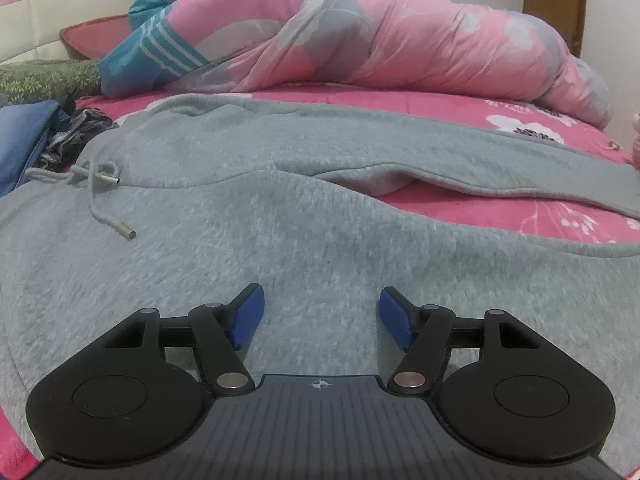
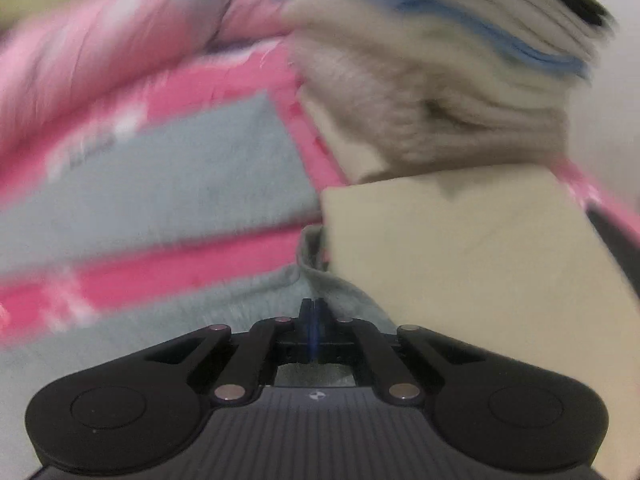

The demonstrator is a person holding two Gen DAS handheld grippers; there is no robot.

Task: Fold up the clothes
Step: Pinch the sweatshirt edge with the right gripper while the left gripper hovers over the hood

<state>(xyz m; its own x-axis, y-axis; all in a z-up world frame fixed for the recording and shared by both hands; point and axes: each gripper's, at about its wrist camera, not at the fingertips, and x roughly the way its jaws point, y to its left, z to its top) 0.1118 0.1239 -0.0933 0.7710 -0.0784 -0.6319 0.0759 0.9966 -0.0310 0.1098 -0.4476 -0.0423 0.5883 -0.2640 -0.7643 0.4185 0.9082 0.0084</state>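
Grey fleece sweatpants (image 1: 280,208) lie spread across a pink floral bed sheet (image 1: 500,216), with the drawstring (image 1: 96,184) at the left. My left gripper (image 1: 322,316) is open and empty, its blue pads (image 1: 250,314) just above the grey fabric near the waist. In the blurred right wrist view, my right gripper (image 2: 314,312) is shut on a bunched grey end of the sweatpants (image 2: 320,276). The other grey leg (image 2: 168,176) lies flat on the sheet beyond it.
A pink and grey quilt (image 1: 380,36) is heaped along the far side of the bed. Blue and dark clothes (image 1: 36,140) lie at the left. A beige folded item (image 2: 480,256) and a stack of pale clothes (image 2: 440,80) sit close on the right of the right gripper.
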